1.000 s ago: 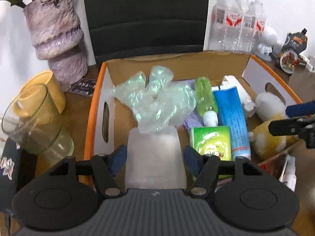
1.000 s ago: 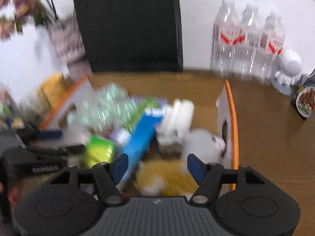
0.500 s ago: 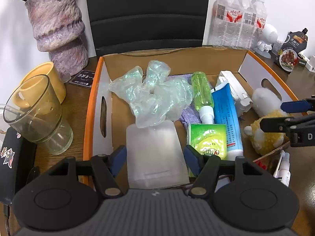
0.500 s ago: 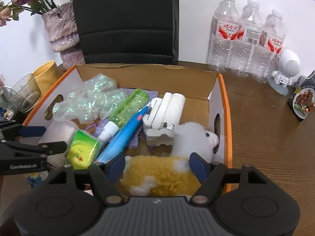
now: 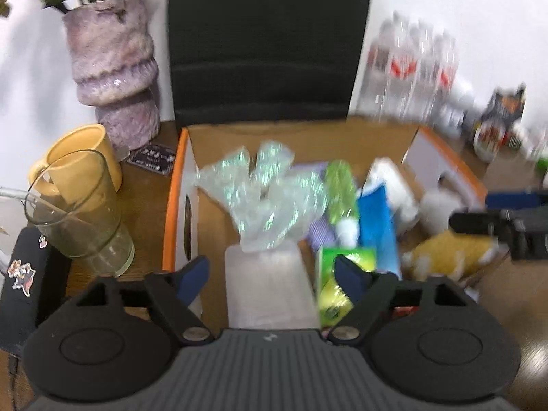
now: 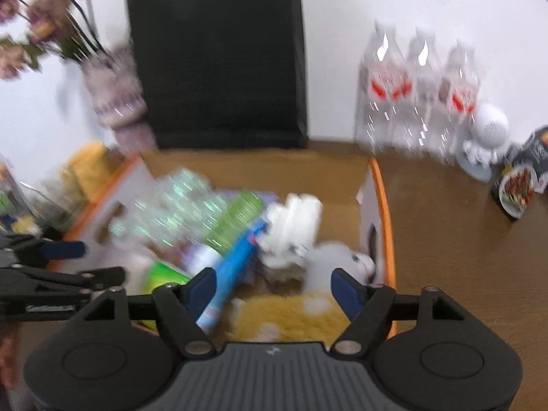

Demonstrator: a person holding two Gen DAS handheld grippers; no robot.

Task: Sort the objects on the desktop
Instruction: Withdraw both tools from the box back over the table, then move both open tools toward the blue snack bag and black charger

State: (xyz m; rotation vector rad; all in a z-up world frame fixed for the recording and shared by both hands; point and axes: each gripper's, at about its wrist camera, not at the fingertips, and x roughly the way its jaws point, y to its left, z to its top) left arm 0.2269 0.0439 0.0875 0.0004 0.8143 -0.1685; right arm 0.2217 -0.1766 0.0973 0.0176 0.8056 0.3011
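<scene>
Two handheld grippers hover over the near edge of an open cardboard box [image 5: 346,133] with orange rims, on a wooden desk [image 6: 445,233]; both views are blurred. The left gripper [image 5: 270,272] has just been opening: its jaws stand spread on either side of a frosted plastic case [image 5: 267,284] lying in the box, clear of its sides. The right gripper [image 6: 272,286] has also just been opening, its jaws spread above a yellow plush toy [image 6: 291,315], not touching it. Farther into the box lie a green packet [image 5: 337,284], a blue tube [image 5: 376,229], a green bottle [image 5: 339,185], crumpled shiny wrap [image 5: 263,191] and a white device [image 6: 294,219]. Left of the box stand a glass cup [image 5: 78,209] and a yellow mug [image 5: 85,150]. Behind are a purple vase [image 5: 116,78], a black chair back [image 5: 267,41] and water bottles [image 6: 418,99].
</scene>
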